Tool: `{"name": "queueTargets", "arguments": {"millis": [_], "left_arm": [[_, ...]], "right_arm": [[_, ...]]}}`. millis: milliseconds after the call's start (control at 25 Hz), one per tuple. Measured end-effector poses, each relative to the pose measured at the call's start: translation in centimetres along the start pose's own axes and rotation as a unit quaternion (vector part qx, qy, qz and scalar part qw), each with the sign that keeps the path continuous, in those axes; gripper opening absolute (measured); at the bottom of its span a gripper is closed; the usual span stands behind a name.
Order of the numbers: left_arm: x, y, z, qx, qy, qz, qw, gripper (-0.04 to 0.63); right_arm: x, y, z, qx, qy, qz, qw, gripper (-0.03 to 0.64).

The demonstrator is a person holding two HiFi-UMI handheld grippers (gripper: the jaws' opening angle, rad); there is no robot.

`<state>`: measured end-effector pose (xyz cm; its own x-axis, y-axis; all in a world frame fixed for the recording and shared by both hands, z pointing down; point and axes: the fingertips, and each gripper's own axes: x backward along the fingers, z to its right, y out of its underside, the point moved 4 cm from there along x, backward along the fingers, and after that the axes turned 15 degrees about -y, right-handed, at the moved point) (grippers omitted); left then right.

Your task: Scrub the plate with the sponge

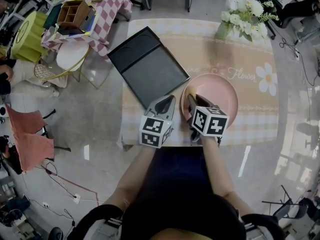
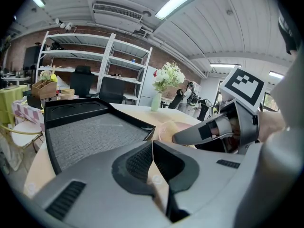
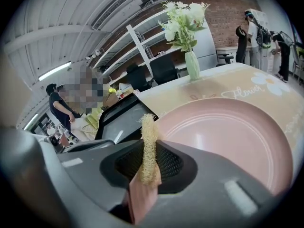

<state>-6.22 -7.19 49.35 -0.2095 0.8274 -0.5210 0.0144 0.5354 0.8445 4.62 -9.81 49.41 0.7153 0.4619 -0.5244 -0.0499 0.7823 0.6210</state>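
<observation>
A round pink plate lies on the table in front of me; it fills the right gripper view. My right gripper hangs over the plate's near left rim, shut on a thin straw-coloured loofah sponge that stands upright between its jaws, with a pink backing below. My left gripper is shut with nothing in it, just left of the plate, near the corner of the black tray. The right gripper's side also shows in the left gripper view.
The black tray lies left of the plate. A vase of white flowers stands at the table's far right. Beyond the table's left are a checked-cloth table with a wooden box, a white chair and a green stool. People stand further off.
</observation>
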Motion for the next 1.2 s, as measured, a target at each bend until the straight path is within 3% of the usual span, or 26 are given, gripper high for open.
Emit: {"name": "queueTargets", "arguments": {"millis": [360, 640, 920, 1200], "left_arm": [[-0.1, 0.0, 0.6, -0.004, 0.007, 0.002, 1.0000, 0.012], [-0.2, 0.0, 0.8, -0.001, 0.009, 0.002, 1.0000, 0.012], [-0.1, 0.0, 0.8, -0.002, 0.008, 0.003, 1.0000, 0.012], [0.0, 0.1, 0.6, -0.003, 0.007, 0.005, 1.0000, 0.012]], "right_arm": [[0.7, 0.1, -0.7, -0.033, -0.045, 0.022, 0.998, 0.077], [3.0, -1.0, -1.0, -0.087, -0.098, 0.063, 0.989, 0.077], [3.3, 0.4, -1.1, -0.120, -0.117, 0.047, 0.985, 0.077], [2.7, 1.4, -0.2, -0.140, -0.104, 0.040, 0.984, 0.077]]}}
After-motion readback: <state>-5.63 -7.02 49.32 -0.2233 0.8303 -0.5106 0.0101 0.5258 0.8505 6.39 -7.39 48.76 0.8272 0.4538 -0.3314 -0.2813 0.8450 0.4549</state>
